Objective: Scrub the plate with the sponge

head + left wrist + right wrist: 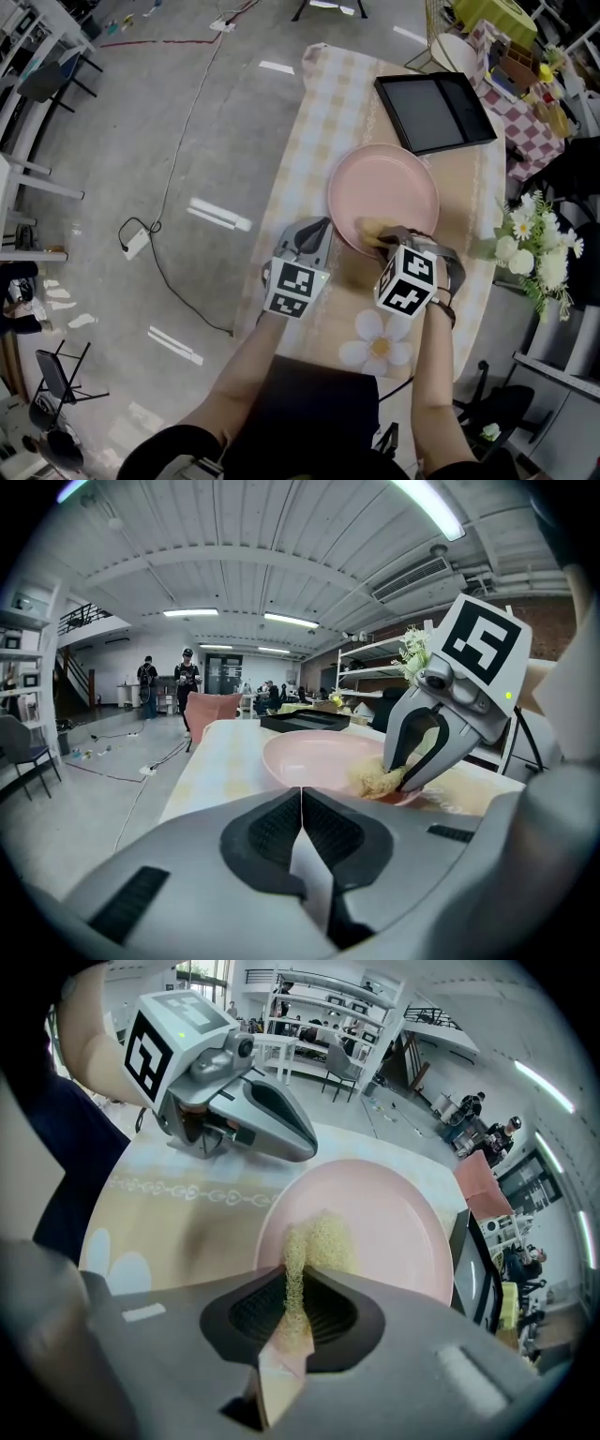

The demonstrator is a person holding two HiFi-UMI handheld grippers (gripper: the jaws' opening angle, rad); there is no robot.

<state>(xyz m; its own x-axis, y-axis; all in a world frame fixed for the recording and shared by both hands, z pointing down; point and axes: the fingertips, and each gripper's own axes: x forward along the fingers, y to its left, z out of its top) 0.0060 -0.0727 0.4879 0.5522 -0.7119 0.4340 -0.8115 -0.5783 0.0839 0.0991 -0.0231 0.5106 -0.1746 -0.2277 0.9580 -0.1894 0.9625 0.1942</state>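
A round pink plate [382,197] lies on the checked table. My right gripper [386,237] is shut on a pale yellow sponge [371,231], which rests on the plate's near rim. In the right gripper view the sponge [314,1246] is pinched between the jaws and spreads onto the plate [384,1232]. My left gripper [312,232] hovers just left of the plate, shut, nothing in it; its jaws meet in the left gripper view [302,799]. From there the sponge [377,778] and plate [314,755] lie ahead, right.
A black tray [434,111] lies beyond the plate. White flowers [534,246] stand off the table's right edge. A flower print [375,343] marks the cloth near me. Cables and chairs are on the floor to the left.
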